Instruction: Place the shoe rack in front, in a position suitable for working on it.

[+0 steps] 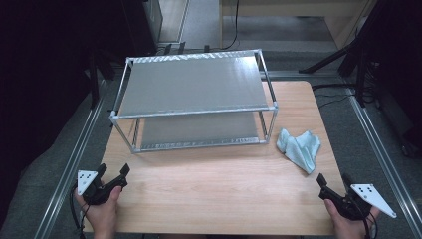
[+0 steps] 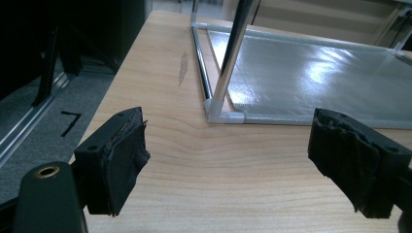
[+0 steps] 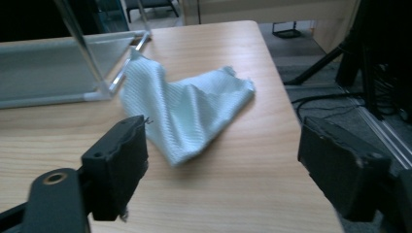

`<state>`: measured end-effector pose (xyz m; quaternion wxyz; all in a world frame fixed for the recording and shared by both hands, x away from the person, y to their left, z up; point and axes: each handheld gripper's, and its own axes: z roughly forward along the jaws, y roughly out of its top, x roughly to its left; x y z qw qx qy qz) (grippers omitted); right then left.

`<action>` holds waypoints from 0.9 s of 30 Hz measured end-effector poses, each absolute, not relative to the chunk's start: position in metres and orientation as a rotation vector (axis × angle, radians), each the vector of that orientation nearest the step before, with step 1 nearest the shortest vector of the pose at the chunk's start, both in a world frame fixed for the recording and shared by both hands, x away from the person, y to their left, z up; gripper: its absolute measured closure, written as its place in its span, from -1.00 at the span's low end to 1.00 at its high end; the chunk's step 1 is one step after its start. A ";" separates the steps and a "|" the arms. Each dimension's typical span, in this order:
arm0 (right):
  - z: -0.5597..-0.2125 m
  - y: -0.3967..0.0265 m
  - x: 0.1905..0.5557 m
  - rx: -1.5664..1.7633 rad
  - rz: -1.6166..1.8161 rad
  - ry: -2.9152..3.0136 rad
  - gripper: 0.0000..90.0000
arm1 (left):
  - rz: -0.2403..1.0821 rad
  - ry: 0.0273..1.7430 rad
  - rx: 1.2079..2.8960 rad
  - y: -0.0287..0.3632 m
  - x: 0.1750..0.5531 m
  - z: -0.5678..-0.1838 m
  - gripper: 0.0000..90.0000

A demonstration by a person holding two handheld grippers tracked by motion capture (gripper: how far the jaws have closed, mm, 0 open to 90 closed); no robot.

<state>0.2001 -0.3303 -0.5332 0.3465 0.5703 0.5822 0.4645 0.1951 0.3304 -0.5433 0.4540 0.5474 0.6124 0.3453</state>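
A crumpled pale-blue waffle-weave cloth (image 1: 299, 149) lies near the wooden table's (image 1: 214, 194) right edge (beside the metal-framed shelf rack (image 1: 194, 99)); left gripper (image 1: 110, 175) and right gripper (image 1: 332, 181) both gape wide, empty.

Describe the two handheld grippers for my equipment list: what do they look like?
Both the left gripper and right gripper are black, each with two blocky jaws faced with dark, worn pads. Each carries a pale three-cornered plate with small dark dots. A dark cable trails from the left one.

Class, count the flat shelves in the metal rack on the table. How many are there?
2: the upper shelf sits at the top of the rack; the lower shelf lies just above the table.
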 end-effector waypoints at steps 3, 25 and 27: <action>-0.529 -0.322 0.202 1.445 1.221 1.532 -0.45 | 0.852 1.509 1.357 0.330 0.198 -0.542 -0.69; -0.486 -0.206 0.326 1.348 1.283 1.697 0.27 | 0.846 1.528 1.398 0.332 0.273 -0.531 0.32; -0.485 -0.203 0.328 1.336 1.285 1.709 0.29 | 0.839 1.523 1.403 0.331 0.275 -0.531 0.33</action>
